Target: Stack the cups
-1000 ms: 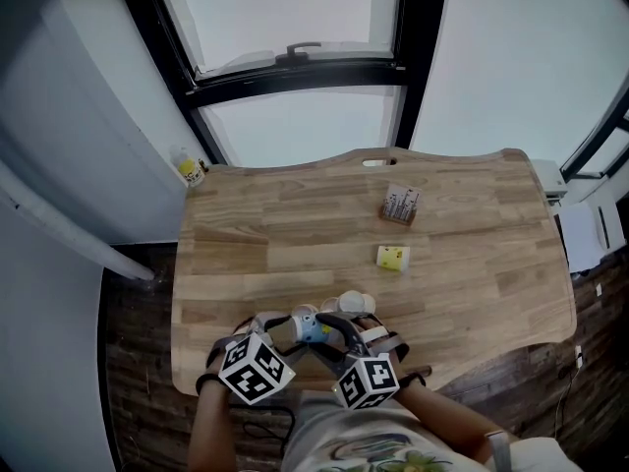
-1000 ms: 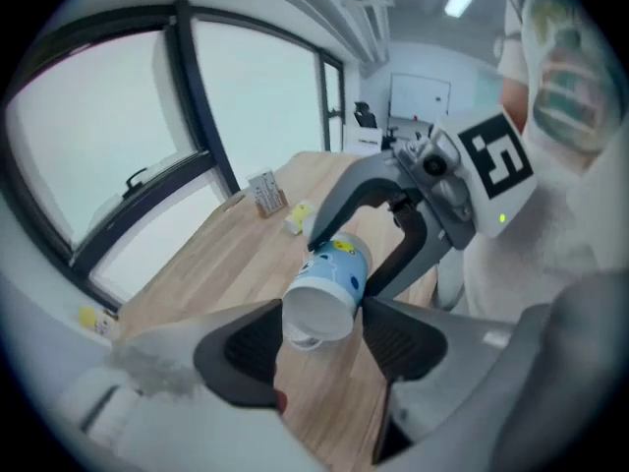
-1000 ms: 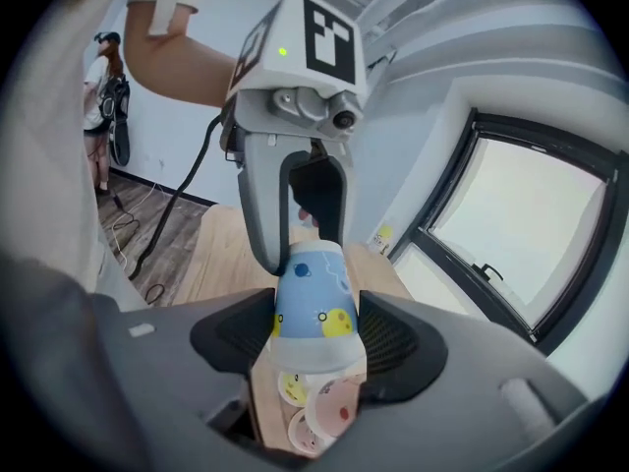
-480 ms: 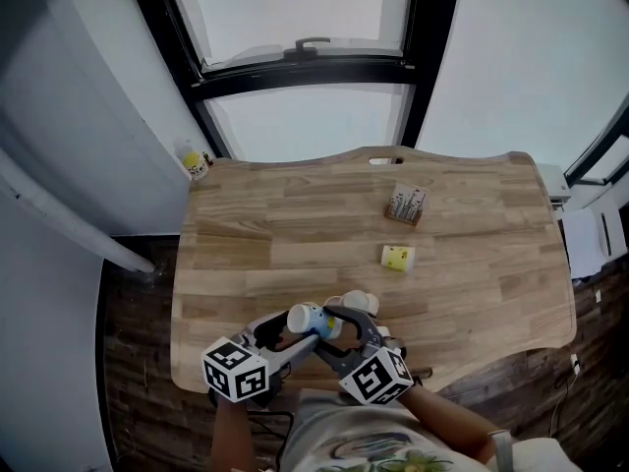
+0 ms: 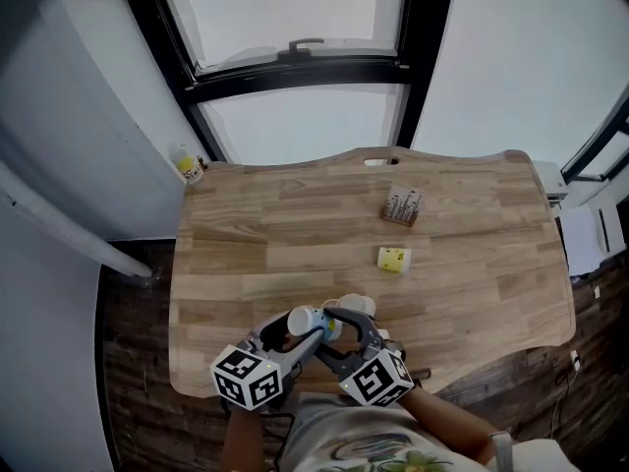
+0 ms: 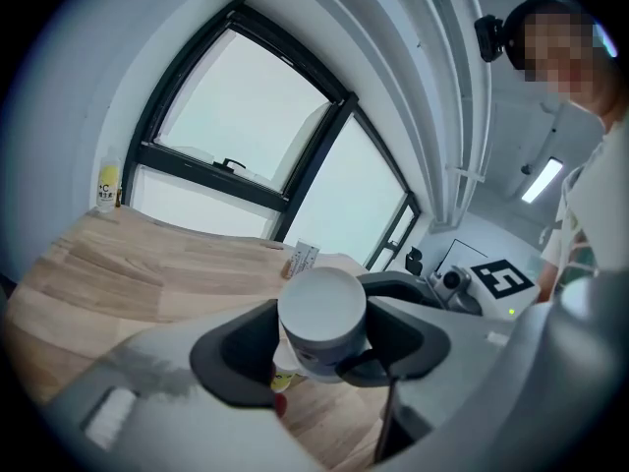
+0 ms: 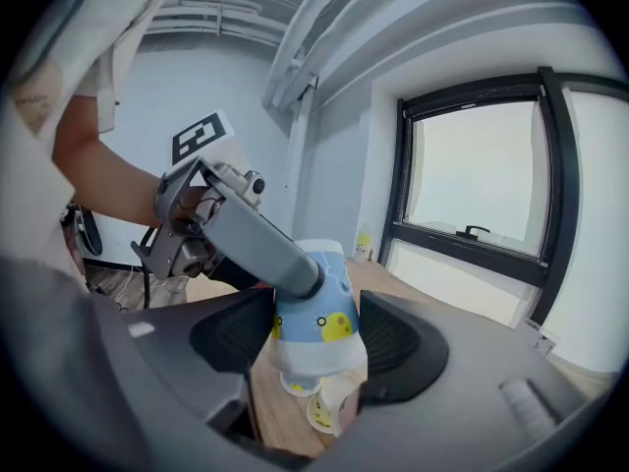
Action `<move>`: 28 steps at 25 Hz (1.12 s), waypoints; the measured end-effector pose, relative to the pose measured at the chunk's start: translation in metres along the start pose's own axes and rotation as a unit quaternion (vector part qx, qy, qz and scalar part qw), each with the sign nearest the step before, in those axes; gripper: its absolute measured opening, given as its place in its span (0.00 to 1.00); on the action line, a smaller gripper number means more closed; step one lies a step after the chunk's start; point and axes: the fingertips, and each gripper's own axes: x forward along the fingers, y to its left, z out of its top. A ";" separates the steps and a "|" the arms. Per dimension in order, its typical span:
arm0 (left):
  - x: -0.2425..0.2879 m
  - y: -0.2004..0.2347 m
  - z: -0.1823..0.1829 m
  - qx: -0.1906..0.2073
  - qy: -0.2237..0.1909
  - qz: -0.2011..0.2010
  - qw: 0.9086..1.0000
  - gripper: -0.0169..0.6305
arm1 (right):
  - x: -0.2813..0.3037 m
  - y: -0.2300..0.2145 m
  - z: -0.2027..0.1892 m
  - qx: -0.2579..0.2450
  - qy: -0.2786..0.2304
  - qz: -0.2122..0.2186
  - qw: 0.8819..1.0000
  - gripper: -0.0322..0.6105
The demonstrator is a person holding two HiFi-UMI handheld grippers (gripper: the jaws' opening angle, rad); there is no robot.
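While L gripper (image 6: 316, 350) (just closing) and R gripper (image 7: 316, 347) pinch 1 cup (image 5: 303, 320), 2 cups (image 7: 296, 383) sit below.

The blue cup (image 5: 306, 320) is raised above the table (image 5: 256, 244) and tipped, base turned left; the left gripper (image 5: 291, 336) is rolled, its jaws just closed further around the cup.

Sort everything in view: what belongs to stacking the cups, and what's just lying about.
Belongs to the job: blue cup, held above the table; loose cups on the table below it.

Lying about: small printed box; bottle by the table's far left corner; small yellow object, possibly another cup, too small to tell.
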 end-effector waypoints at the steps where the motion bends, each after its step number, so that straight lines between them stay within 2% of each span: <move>1: 0.001 -0.001 0.001 0.006 0.002 0.001 1.000 0.48 | -0.001 -0.001 0.000 0.003 -0.001 0.000 1.000 0.48; 5: -0.001 0.007 0.012 0.028 -0.002 0.025 0.999 0.47 | -0.008 -0.008 0.001 0.017 -0.006 -0.004 1.000 0.48; 8: -0.007 0.023 0.021 0.063 0.000 0.067 0.996 0.47 | -0.020 -0.016 0.004 0.028 -0.012 -0.014 0.999 0.48; 11: -0.007 0.033 0.023 0.107 0.017 0.094 0.990 0.47 | -0.033 -0.027 0.006 0.033 -0.018 -0.029 0.999 0.48; 13: -0.003 0.034 0.020 0.132 0.033 0.100 0.986 0.47 | -0.041 -0.034 0.004 0.036 -0.019 -0.041 0.998 0.48; 17: 0.010 0.033 0.005 0.193 0.075 0.109 0.972 0.47 | -0.054 -0.048 -0.010 0.049 -0.009 -0.070 0.996 0.47; 19: 0.019 0.034 -0.004 0.213 0.090 0.110 0.967 0.47 | -0.060 -0.056 -0.017 0.057 -0.003 -0.086 0.995 0.44; 23: 0.033 0.038 -0.022 0.233 0.116 0.114 0.959 0.47 | -0.067 -0.066 -0.027 0.066 0.007 -0.104 0.992 0.43; 28: 0.044 0.043 -0.038 0.238 0.132 0.122 0.955 0.47 | -0.073 -0.073 -0.036 0.075 0.015 -0.115 0.990 0.43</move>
